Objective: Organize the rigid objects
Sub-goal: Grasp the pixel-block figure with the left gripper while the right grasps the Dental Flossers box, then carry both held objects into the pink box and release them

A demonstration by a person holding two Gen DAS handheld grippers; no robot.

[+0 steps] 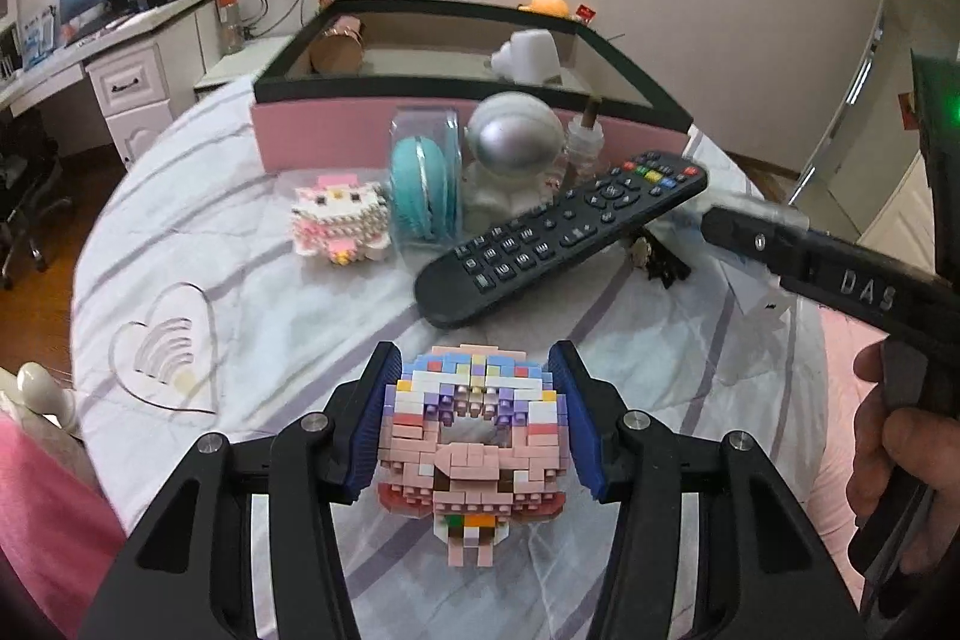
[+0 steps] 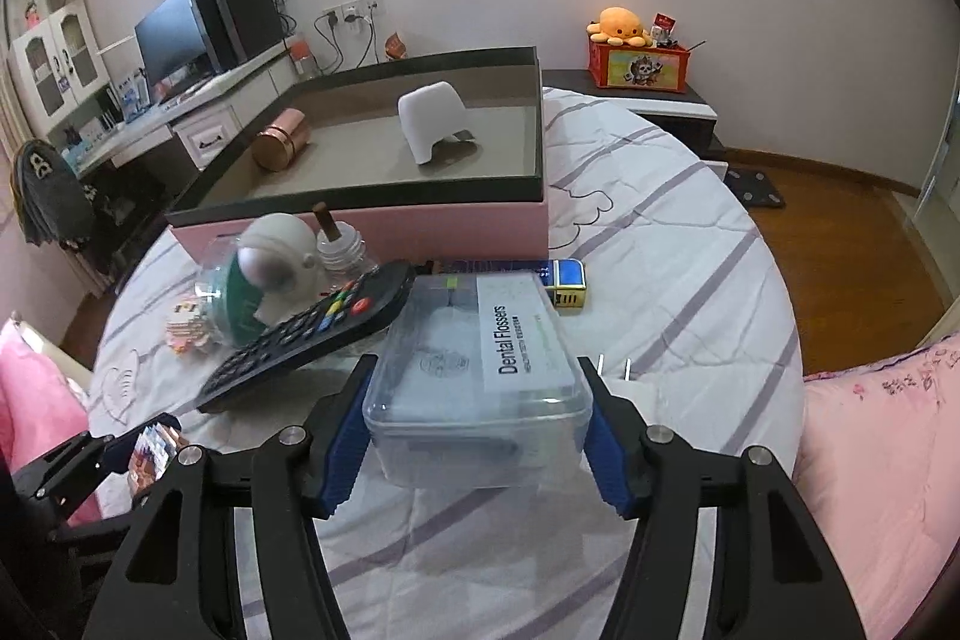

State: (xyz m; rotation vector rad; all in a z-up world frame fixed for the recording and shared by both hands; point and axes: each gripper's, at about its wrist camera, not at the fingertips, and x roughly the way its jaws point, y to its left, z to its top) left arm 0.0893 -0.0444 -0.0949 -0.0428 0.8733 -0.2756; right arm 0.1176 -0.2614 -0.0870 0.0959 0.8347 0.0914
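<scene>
My left gripper (image 1: 475, 421) has its fingers (image 1: 366, 430) clamped on a pastel brick-built figure (image 1: 474, 442), one blue pad pressed to each side, and the figure sits just above the striped white bedsheet (image 1: 240, 250). My right gripper (image 2: 478, 427) has its fingers (image 2: 345, 445) wrapped around a clear plastic box of dental flossers (image 2: 474, 376), the pads touching both long sides and the label facing up.

Ahead of the left gripper a black remote control (image 1: 558, 235) lies tilted, its far end propped higher than its near end. Behind it stand a white astronaut figure (image 1: 510, 154) with a silver visor, a teal macaron in a clear case (image 1: 420, 184) just beside it, and a small glass bottle (image 1: 585, 142) on the other side. A pink-and-white brick cat (image 1: 339, 220) sits on the sheet near the macaron case.

Beyond these, a pink storage box (image 2: 384, 142) with a dark rim rests on the bed. Inside it, a copper-coloured tin (image 2: 281, 139) lies on its side at the left, and a white tooth-shaped object (image 2: 432, 121) stands well apart from it toward the right. A small blue and gold box (image 2: 567, 280) lies on the sheet just past the flosser box. A desk (image 2: 198, 100) with a monitor stands along the far wall.
</scene>
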